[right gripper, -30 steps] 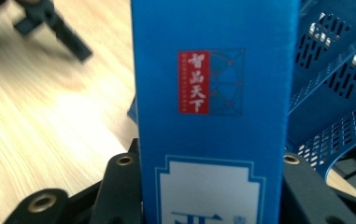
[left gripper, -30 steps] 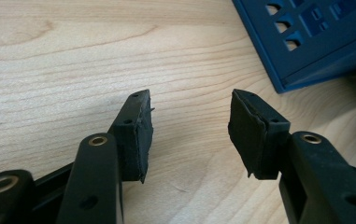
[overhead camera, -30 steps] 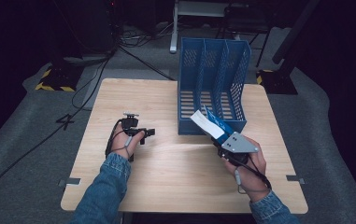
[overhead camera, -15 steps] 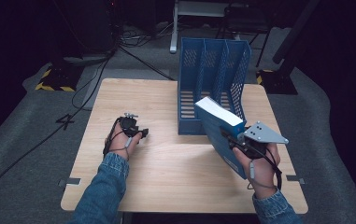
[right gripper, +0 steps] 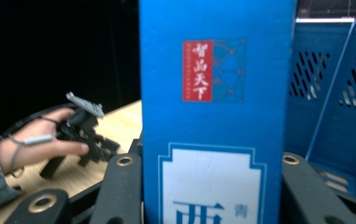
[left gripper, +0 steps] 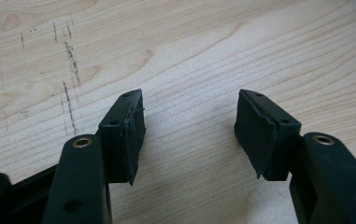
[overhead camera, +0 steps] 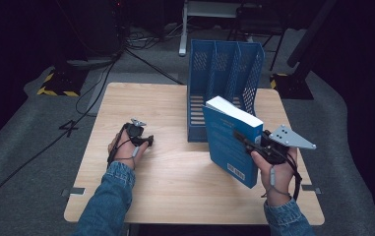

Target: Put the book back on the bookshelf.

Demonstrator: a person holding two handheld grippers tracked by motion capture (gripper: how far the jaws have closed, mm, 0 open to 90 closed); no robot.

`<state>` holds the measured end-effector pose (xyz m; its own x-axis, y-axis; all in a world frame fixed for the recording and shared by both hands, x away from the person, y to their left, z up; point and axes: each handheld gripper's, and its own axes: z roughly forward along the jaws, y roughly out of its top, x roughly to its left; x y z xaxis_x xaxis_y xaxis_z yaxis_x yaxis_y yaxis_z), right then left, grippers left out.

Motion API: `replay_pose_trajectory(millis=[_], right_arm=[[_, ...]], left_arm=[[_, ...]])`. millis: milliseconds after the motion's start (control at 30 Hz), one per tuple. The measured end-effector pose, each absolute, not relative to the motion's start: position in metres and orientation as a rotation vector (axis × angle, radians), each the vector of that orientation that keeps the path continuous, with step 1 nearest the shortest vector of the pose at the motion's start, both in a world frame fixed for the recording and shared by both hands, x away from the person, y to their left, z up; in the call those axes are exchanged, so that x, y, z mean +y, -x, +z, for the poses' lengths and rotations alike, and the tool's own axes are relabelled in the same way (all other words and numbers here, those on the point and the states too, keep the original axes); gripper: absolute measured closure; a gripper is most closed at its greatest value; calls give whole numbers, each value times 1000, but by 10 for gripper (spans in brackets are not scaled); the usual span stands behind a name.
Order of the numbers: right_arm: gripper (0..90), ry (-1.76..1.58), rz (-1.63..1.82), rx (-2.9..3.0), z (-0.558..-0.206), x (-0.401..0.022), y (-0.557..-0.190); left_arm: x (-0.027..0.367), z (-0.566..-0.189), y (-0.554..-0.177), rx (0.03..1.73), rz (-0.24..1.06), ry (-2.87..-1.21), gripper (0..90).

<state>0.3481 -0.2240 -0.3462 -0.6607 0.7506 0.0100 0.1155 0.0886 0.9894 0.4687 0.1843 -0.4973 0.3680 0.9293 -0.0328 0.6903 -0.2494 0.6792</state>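
A thick blue book (overhead camera: pixel 228 142) stands upright on edge just above the wooden table (overhead camera: pixel 175 187), in front of the blue file holder (overhead camera: pixel 224 83). My right gripper (overhead camera: pixel 244 140) is shut on the book from its right side. In the right gripper view the book's spine (right gripper: pixel 217 93), with a red label, sits between the two jaws of my right gripper (right gripper: pixel 208 161). My left gripper (overhead camera: pixel 143 141) rests low over the table's left half. Its jaws have just been opening, and in the left gripper view my left gripper (left gripper: pixel 189 130) has only bare wood between its pads.
The file holder (right gripper: pixel 334 93) has three slots and stands at the table's far middle. Cables (overhead camera: pixel 101 83) and a yellow-striped base (overhead camera: pixel 54 83) lie on the grey floor to the left. A dark stand (overhead camera: pixel 298 73) rises at the table's back right.
The right hand has lifted the book and turned it from a low tilt to standing upright. The left hand has stayed where it was.
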Motion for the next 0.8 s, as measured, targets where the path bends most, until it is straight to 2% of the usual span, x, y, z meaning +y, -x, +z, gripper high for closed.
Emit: replay_pose_trajectory(millis=[433, 800], right_arm=[[618, -836, 1711, 1752, -330, -225, -352], [619, -808, 1696, 1764, -313, -212, -366]], left_arm=[[190, -503, -469, 1368, 550, -1994, 383], [200, -503, -460, 1390, 562, -1983, 385]])
